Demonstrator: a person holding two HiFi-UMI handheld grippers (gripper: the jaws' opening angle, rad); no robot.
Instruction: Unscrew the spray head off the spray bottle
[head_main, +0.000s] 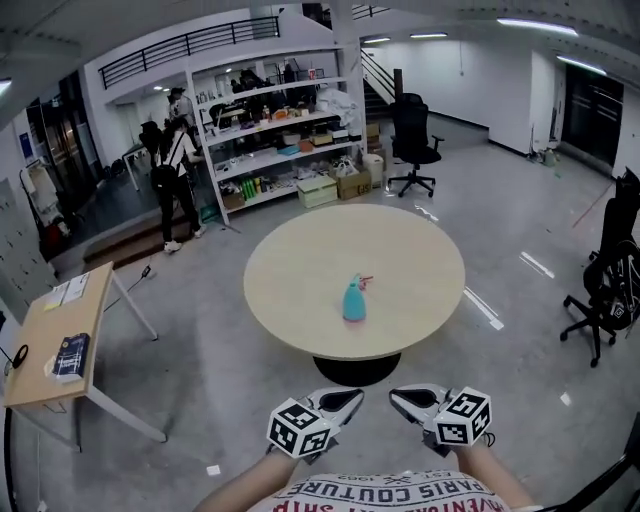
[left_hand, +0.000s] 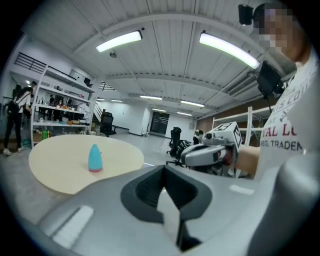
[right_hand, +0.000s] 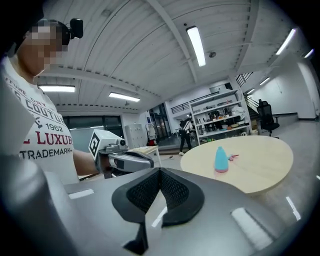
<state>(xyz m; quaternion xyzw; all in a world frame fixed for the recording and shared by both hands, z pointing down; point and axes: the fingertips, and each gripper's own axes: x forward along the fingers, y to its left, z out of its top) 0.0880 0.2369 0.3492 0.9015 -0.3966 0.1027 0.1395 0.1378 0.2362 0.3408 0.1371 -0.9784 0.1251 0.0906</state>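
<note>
A small teal spray bottle (head_main: 354, 300) with a pink base stands upright near the middle of a round beige table (head_main: 300, 300); its pink spray head points right. The bottle also shows in the left gripper view (left_hand: 95, 158) and the right gripper view (right_hand: 221, 159). Both grippers are held close to the person's body, well short of the table. The left gripper (head_main: 352, 398) is shut with nothing in it. The right gripper (head_main: 398, 396) is shut and empty too. Their tips point toward each other.
A wooden desk (head_main: 40, 370) with a dark book stands at the left. Black office chairs (head_main: 412, 135) stand at the back and another (head_main: 610, 290) at the right. Shelving (head_main: 280, 130) and a standing person (head_main: 175, 185) are behind the table.
</note>
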